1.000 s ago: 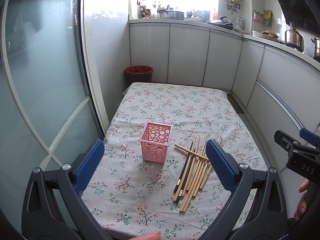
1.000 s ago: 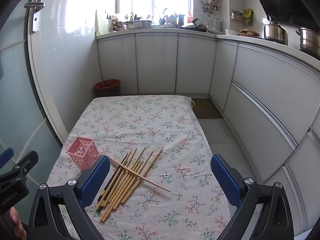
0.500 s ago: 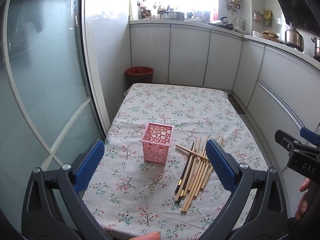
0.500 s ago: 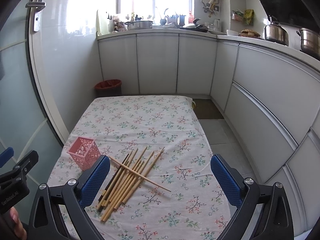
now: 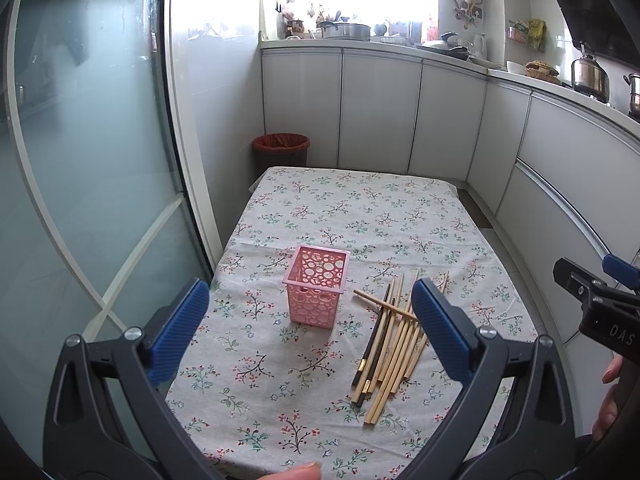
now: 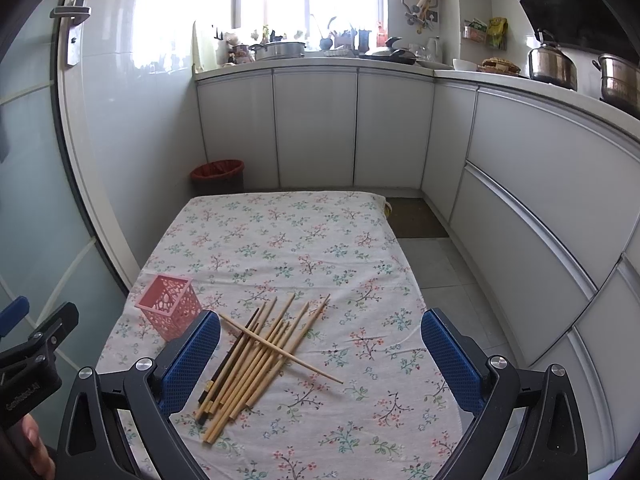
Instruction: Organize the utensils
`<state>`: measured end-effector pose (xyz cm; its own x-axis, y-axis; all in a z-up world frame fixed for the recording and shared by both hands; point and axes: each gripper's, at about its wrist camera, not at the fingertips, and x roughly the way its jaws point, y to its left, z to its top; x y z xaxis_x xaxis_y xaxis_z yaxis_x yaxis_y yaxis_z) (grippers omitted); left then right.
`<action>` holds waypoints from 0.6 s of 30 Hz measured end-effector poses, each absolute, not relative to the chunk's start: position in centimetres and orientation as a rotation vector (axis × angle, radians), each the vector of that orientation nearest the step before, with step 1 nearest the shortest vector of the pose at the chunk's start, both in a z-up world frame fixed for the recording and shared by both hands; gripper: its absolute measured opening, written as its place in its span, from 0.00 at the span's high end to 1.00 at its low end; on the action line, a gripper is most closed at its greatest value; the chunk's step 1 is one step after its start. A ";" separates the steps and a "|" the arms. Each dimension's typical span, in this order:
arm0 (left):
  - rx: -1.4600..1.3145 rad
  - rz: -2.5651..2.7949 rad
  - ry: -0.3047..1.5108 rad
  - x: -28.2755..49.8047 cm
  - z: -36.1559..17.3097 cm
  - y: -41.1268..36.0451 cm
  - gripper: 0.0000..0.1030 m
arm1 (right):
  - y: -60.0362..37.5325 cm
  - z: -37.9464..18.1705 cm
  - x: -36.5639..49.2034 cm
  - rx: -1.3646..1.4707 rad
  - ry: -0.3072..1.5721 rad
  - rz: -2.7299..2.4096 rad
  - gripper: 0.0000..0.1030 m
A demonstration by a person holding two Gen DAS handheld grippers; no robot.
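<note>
A narrow kitchen with white cabinets along the back and right of the frame holds a desk covered in a floral cloth, with frosted glass down the left side. On the cloth, lower centre in the left wrist view, stands an upright pink perforated basket with nothing in it, and just to its right lies a loose pile of chopsticks, mostly pale with a couple of dark ones and one laid crosswise over the rest. The left tool and the right tool both hover above the near end of the desk with jaws spread wide, holding nothing. The task looks barely begun: the next move likely calls for the right tool to lower onto the pile and close on one stick or a few. The pile sits close to the desk's near edge, while the upper half of the cloth offers open room.
</note>
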<state>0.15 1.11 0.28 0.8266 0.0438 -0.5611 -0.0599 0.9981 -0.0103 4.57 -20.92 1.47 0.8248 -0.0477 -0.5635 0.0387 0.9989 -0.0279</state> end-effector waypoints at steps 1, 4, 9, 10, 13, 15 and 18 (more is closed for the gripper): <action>-0.027 0.055 0.596 0.2 0.3 1.1 0.02 | -20.9 1.5 4.6 -0.016 0.600 -0.047 0.01; -0.023 0.051 0.600 0.3 0.1 1.0 0.02 | -20.9 1.5 4.5 -0.015 0.601 -0.046 0.01; 0.006 0.021 0.640 1.5 -0.1 0.6 0.02 | -21.3 1.6 5.1 -0.003 0.623 -0.041 0.01; 0.027 0.024 0.642 2.0 -0.1 0.4 0.02 | -21.5 1.6 5.4 0.003 0.633 -0.040 0.01; 0.055 -0.007 0.670 3.6 -0.1 0.1 0.02 | -22.1 1.7 6.6 0.028 0.677 -0.029 0.01; 0.059 -0.039 0.709 4.6 -0.3 -0.3 0.02 | -22.6 1.6 7.9 0.044 0.721 -0.022 0.01; 0.099 -0.130 0.800 6.7 -1.2 -1.7 0.02 | -23.1 1.3 10.0 0.067 0.786 0.002 0.01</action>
<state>6.70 -1.74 -1.20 0.6893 -0.0782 -0.7202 0.1533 0.9874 0.0395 10.02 -23.08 1.33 0.7065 0.0269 -0.7072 0.0234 0.9978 0.0614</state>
